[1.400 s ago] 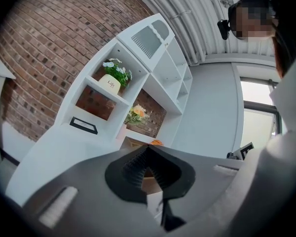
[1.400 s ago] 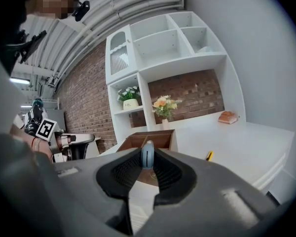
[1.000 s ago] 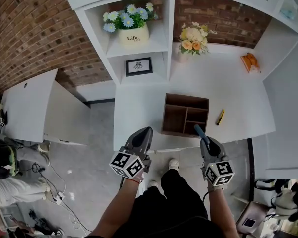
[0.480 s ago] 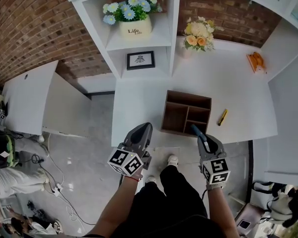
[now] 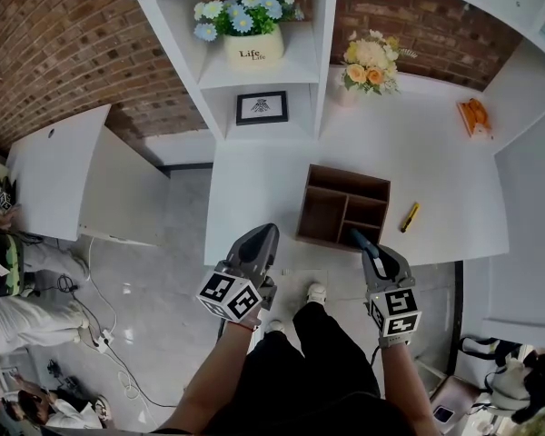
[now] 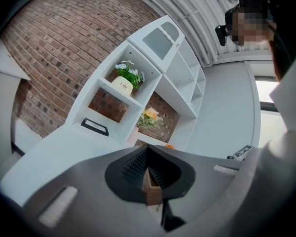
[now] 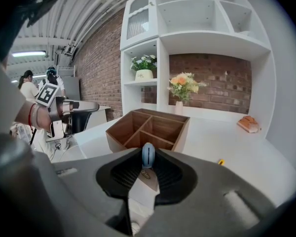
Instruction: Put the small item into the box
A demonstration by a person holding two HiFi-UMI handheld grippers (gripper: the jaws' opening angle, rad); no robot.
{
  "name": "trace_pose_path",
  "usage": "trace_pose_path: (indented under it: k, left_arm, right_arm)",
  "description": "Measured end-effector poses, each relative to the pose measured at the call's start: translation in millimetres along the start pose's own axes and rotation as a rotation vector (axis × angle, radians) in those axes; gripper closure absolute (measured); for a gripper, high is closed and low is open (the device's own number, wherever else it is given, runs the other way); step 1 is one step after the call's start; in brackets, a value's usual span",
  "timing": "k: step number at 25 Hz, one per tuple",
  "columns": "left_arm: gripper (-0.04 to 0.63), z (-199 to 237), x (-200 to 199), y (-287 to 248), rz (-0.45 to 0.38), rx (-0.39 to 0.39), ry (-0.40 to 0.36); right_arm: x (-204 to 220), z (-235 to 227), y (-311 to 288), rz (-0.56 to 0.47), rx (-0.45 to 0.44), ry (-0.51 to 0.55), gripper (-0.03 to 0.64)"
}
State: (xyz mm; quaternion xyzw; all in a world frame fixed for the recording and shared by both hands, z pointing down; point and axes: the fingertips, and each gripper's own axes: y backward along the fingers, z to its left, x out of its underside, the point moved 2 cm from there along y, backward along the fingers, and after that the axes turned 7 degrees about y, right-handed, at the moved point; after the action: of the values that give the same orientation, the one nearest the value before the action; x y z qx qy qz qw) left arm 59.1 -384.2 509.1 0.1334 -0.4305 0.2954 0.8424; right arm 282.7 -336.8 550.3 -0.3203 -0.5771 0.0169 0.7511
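The right gripper (image 5: 370, 253) is clamped on a small blue item (image 7: 148, 155), its jaws closed only as far as the item's width allows. The left gripper (image 5: 265, 235) has its jaws pressed together at the tips with nothing between them. Both are held out over the floor at the near edge of the white table (image 5: 436, 166).

Little has changed over the last second. The two grippers sit in almost the same places, and the item's tip still lies over the near right corner of the wooden box (image 5: 306, 203). The box remains on the table directly ahead of the grippers.

The blue item is slender, and its long axis runs along the right gripper's jaws. It sticks out past the fingertips and points forward and slightly left, toward the box's divided compartments. In the right gripper view it is seen end-on, as a rounded blue cap with a dark slot.

A small yellow item (image 5: 409, 217) lies on the table just right of the box. Orange objects (image 5: 473, 116) sit well away near the far right corner, and a vase of flowers (image 5: 371, 62) stands against the brick wall.
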Motion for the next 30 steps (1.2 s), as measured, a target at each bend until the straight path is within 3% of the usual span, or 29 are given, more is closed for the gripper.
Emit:
trace_pose_path:
  k: [16, 30]
  left_arm:
    - [0.594, 5.2, 0.4, 0.7, -0.005, -0.016, 0.008]
    - [0.594, 5.4, 0.0, 1.0, -0.004, -0.019, 0.007]
  right_arm:
    - [-0.1, 3.6, -18.5, 0.11, -0.045, 0.13, 0.541]
    - [0.6, -0.5, -15.5, 0.081, -0.044, 0.108, 0.538]
